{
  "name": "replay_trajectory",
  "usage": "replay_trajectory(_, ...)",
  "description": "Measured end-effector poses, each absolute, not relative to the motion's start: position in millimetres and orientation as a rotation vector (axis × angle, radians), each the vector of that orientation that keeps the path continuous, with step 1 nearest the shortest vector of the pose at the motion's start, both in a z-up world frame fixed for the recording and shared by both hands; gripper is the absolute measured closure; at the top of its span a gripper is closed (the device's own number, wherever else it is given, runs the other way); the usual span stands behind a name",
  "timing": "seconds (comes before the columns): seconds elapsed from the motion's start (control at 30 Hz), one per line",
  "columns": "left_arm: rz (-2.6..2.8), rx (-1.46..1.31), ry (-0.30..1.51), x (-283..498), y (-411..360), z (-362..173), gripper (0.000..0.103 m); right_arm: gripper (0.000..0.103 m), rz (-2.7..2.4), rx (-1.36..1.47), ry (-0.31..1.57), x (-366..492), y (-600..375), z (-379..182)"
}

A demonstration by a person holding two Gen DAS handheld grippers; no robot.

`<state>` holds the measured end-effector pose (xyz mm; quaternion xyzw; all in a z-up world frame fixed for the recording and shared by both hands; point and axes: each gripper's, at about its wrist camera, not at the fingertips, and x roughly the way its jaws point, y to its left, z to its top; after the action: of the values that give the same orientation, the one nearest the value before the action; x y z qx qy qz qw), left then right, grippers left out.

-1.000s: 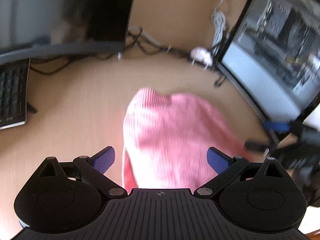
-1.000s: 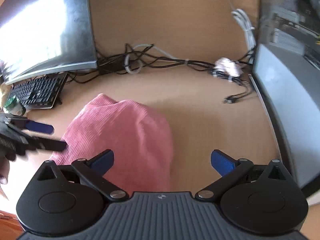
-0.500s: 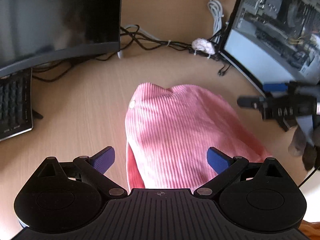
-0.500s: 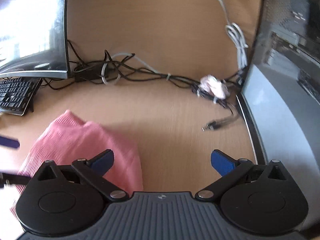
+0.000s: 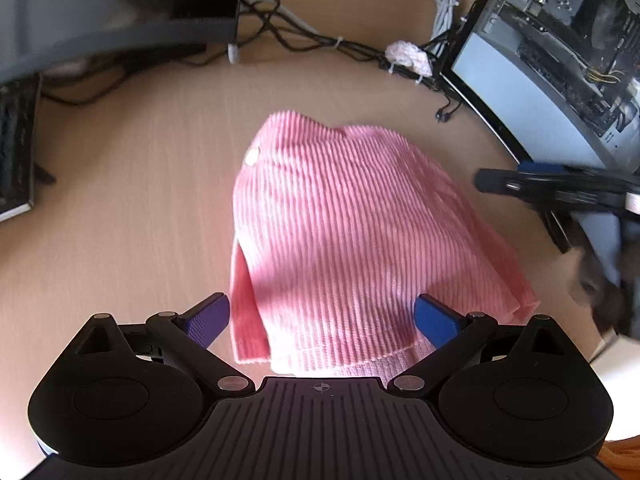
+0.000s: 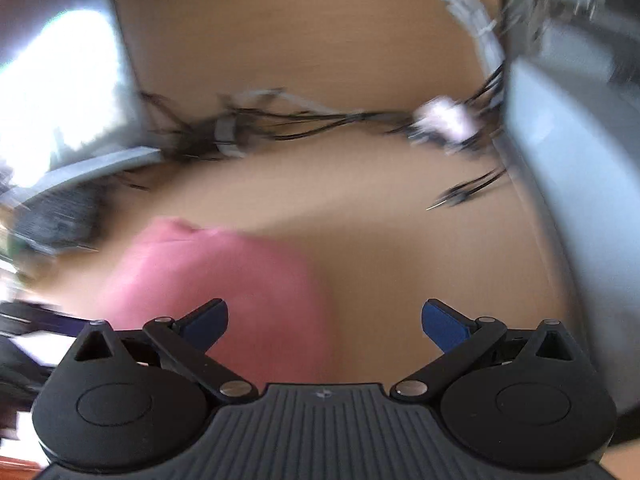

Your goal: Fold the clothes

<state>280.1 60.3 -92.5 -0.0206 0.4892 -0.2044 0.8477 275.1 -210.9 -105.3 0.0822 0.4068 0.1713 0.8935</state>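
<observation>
A pink ribbed garment [image 5: 352, 232] lies folded on the wooden desk [image 5: 132, 200], with a small button near its far left corner. My left gripper [image 5: 322, 318] is open and empty, just above the garment's near edge. My right gripper [image 6: 324, 322] is open and empty, over the garment's right edge; its view is blurred, and the garment [image 6: 224, 276] shows at lower left. The right gripper also shows in the left wrist view [image 5: 560, 190], to the right of the garment.
A curved monitor [image 5: 112, 12] and a keyboard [image 5: 16, 152] stand at the far left. A tangle of cables [image 5: 320, 44] runs along the back. An open computer case [image 5: 560, 52] stands at the right.
The right gripper has swung back toward the garment, and its view is now blurred. The left gripper has barely moved. The garment lies as before.
</observation>
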Motion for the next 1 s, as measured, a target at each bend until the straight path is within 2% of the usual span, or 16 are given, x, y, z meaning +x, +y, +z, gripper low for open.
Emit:
replay_trajectory(0.1, -0.428, -0.043, 1.040, 281, 58, -96, 0.002, 0.001, 0.428, 0.205, 0.892, 278, -191, -117)
replay_trajectory(0.17, -0.420, -0.039, 1.035, 280, 59, -95, 0.002, 0.011, 0.477, 0.228, 0.923, 279, -178, -125)
replay_trajectory(0.2, -0.416, -0.038, 1.033, 279, 60, -95, 0.002, 0.012, 0.501, 0.239, 0.939, 280, -172, -129)
replay_trajectory(0.4, -0.338, -0.064, 1.034, 265, 82, -98, 0.001, 0.011, 0.654, 0.186, 0.954, 300, -115, -140)
replay_trajectory(0.53, -0.204, -0.111, 1.021, 255, 123, -97, 0.001, 0.004, 0.776, 0.096, 0.925, 309, -54, -144)
replay_trajectory(0.73, -0.008, -0.187, 1.000, 242, 185, -93, 0.002, 0.003, 0.878, -0.022, 0.887, 323, 14, -140)
replay_trajectory(1.0, 0.005, -0.272, 0.821, 237, 224, -45, 0.002, 0.006, 0.826, -0.152, 0.684, 297, -12, -95)
